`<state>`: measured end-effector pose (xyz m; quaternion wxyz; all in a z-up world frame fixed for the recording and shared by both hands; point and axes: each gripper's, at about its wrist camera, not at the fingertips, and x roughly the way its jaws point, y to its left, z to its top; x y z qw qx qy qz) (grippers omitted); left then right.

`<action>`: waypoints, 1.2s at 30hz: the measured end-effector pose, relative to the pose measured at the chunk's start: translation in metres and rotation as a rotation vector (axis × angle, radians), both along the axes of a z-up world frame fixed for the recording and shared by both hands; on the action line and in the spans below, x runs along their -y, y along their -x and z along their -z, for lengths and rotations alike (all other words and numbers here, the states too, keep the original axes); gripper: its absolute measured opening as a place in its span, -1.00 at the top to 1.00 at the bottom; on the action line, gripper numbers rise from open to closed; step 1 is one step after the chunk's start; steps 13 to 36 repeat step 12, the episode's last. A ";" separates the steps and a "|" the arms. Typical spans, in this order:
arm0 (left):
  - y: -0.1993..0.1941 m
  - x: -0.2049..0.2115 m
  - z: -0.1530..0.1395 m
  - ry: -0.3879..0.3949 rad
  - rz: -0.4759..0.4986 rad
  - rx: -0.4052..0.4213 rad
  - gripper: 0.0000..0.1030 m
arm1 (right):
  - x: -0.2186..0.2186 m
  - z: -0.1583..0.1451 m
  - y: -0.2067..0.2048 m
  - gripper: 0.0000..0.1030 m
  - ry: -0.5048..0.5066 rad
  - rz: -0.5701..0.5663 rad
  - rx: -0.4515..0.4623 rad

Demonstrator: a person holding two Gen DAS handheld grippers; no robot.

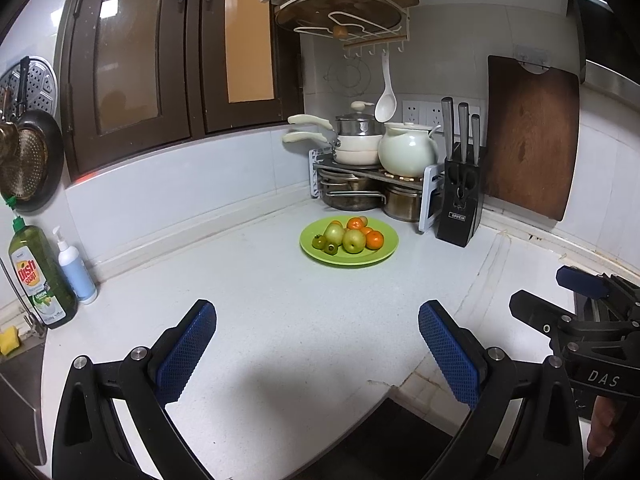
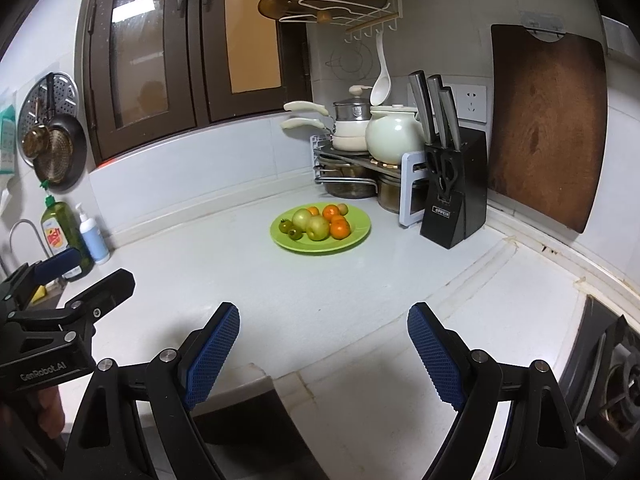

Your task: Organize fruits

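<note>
All the fruit sits heaped on a green plate (image 1: 349, 260) near the table's (image 1: 280, 320) far corner, just in front of the pot rack (image 1: 368, 172) and beside the knife block (image 1: 460, 200). On it lie two pale green apples (image 1: 353, 241) touching each other, several oranges (image 1: 375, 239) behind and to their right, and two small dark green tomatoes (image 1: 320, 242) at the plate's left side (kinds roughly grouped, though crowded together). No fruit shows on the bare table.

The left tool (image 1: 316, 354) hovers over the table's near edge with its jaws spread wide and nothing between them; the right tool (image 2: 324, 354) hangs alongside it, equally wide and empty. Both point toward the plate but stay well apart from it, a stance that suits either approaching or backing off.

This layout fits two readings: fruit gathered on the plate as the finished arrangement, or a mixed pile waiting to be sorted. The pictures do not settle which.
</note>
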<state>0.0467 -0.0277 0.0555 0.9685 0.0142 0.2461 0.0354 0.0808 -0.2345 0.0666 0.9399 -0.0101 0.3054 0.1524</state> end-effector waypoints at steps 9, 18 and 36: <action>0.002 0.001 -0.001 0.001 -0.004 0.007 -1.00 | -0.002 0.002 0.000 -0.68 -0.001 -0.003 -0.008; 0.001 0.000 -0.002 0.003 -0.004 0.008 -1.00 | -0.002 0.003 -0.001 -0.68 -0.001 -0.004 -0.008; 0.001 0.000 -0.002 0.003 -0.004 0.008 -1.00 | -0.002 0.003 -0.001 -0.68 -0.001 -0.004 -0.008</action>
